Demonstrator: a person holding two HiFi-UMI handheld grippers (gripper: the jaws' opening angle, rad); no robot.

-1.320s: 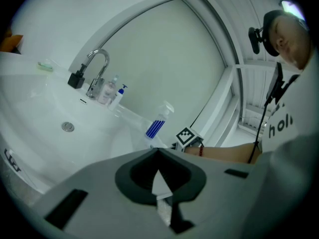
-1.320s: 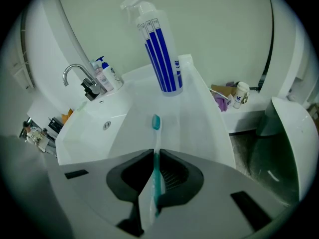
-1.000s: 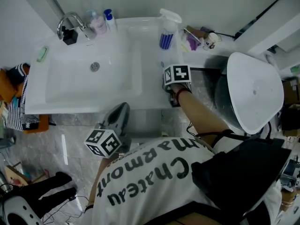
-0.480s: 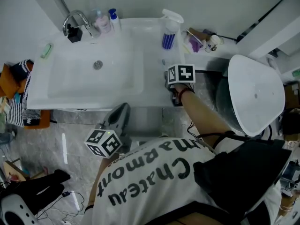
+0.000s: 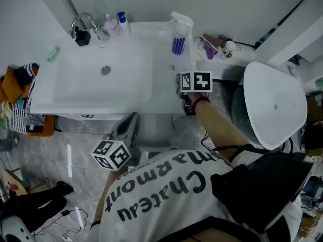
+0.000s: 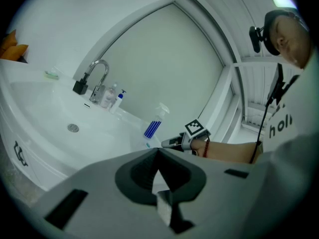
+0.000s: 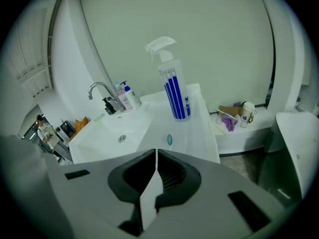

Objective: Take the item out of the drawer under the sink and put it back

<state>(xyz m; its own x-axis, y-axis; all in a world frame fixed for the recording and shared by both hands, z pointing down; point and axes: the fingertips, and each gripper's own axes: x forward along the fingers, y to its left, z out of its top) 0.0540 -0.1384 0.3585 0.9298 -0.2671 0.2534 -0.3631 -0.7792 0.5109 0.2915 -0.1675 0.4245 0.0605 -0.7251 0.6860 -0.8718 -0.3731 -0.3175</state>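
Jaws together, empty, on left gripper (image 6: 158,156) and just-closed right gripper (image 7: 156,156); one spray bottle (image 7: 175,91) on one sink (image 5: 75,87).

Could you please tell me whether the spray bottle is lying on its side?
No, the spray bottle stands upright on the sink ledge.

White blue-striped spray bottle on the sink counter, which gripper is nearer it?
Right. The right gripper, its empty jaws just closing, is over the white sink's right rim near the white spray bottle; the left gripper is lower, below the sink's front edge.
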